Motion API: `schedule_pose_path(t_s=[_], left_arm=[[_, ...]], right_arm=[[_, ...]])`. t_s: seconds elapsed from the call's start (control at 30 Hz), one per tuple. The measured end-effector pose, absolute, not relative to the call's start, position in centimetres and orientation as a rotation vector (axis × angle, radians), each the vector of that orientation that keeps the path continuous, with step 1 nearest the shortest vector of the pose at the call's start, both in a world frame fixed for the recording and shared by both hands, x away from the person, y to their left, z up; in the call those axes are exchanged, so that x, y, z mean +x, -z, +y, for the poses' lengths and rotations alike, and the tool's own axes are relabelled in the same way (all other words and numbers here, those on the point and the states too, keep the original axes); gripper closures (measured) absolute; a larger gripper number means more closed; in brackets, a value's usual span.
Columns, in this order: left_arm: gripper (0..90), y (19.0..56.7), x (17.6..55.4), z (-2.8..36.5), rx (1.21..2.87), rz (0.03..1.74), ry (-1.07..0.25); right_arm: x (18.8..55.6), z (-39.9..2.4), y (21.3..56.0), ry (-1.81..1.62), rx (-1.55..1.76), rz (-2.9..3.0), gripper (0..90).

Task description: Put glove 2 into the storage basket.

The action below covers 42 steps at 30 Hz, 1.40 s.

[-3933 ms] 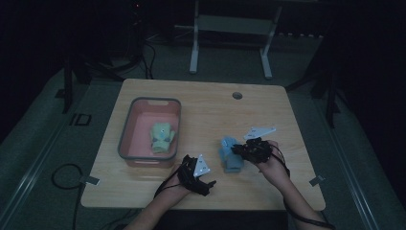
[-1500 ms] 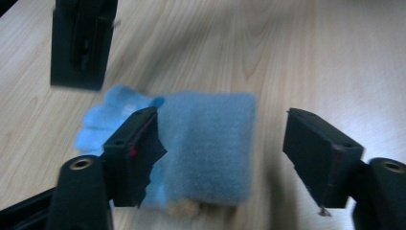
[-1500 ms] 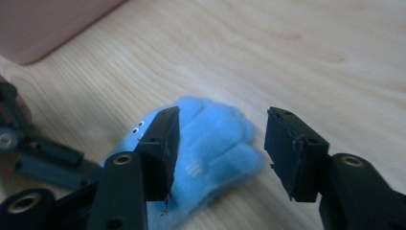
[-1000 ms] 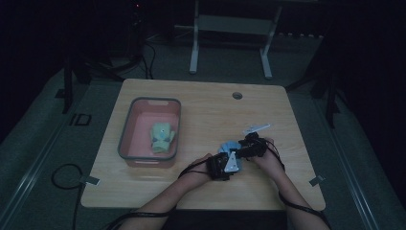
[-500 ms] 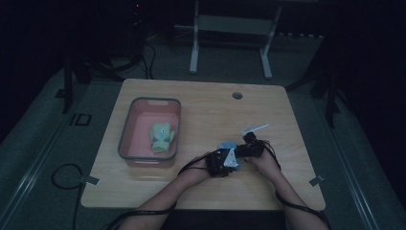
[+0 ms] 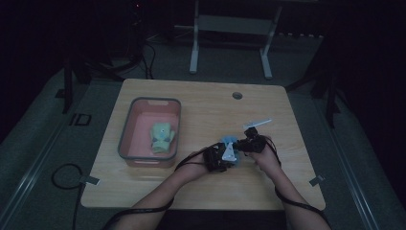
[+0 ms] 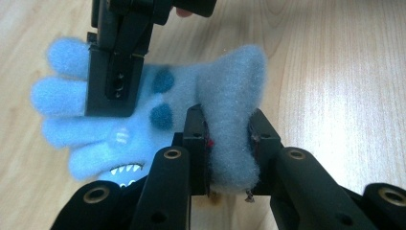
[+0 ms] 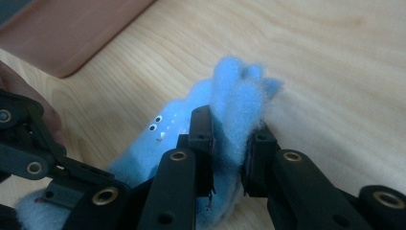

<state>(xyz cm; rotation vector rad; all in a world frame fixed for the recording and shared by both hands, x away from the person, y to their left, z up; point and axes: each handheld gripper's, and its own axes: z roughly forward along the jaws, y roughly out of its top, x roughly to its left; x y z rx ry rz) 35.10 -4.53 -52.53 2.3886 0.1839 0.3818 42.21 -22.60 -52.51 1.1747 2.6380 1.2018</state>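
The wooden table [image 6: 201,100] is carrying a pink bin [image 6: 125,139] at its left, with a green glove [image 6: 162,138] lying inside, unchanged from earlier. Compared with a few seconds ago, the two hands are now sitting close together right of the bin instead of apart, and both sets of jaws have just been closing.

The person's forearms are reaching in from the bottom edge and converging. The left gripper [image 7: 229,143] is clenching the cuff end of the fluffy blue glove [image 7: 143,124], which is lying on the table between the hands. The right gripper [image 8: 230,148] is pinching the glove's finger end, pads pressing the fleece.
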Motion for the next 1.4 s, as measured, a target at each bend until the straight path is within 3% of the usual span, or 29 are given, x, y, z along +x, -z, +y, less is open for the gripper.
schedule_pose_path(t_s=[0.73,1.4], left_arm=[[75.5,47.1,35.3,-1.5,2.377,0.194,-0.420],[75.5,44.5,35.4,2.3,2.401,0.221,-0.449]], right_arm=[[42.1,-19.9,46.7,-1.283,1.035,2.588,77.9],[43.0,-15.8,43.9,-1.332,0.947,2.620,78.0]])
